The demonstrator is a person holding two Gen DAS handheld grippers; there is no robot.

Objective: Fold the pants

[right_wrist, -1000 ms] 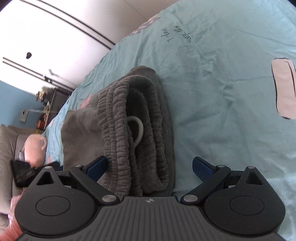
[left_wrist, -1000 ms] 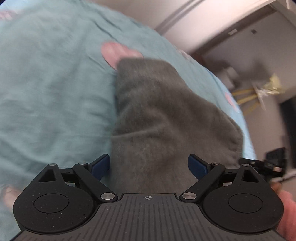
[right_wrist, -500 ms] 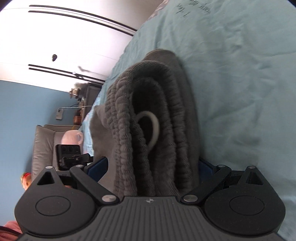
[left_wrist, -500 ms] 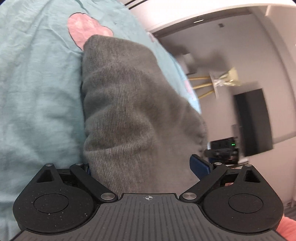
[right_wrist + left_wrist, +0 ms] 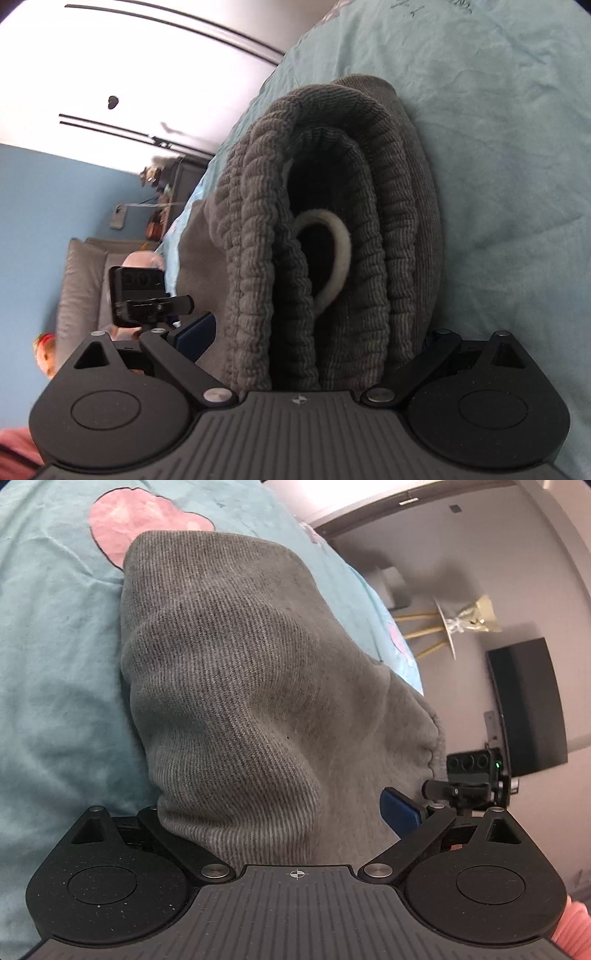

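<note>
Grey folded pants lie on a light blue bedsheet. My left gripper stands wide around one end of the bundle, the cloth filling the gap between its jaws; only the right blue pad shows. In the right wrist view the ribbed waistband end with a white drawstring loop fills the gap of my right gripper, whose jaws stand wide on either side of the stack. The left blue pad shows; the right pad is hidden by cloth.
The bed edge lies to the right in the left wrist view, with a dark screen and a small round table beyond. In the right wrist view a grey sofa and a white wardrobe stand beyond the bed. The other gripper shows at the left.
Both grippers have pushed forward onto the ends of the folded pants, so the cloth now sits deep between the jaws. The bundle appears raised at both ends.
</note>
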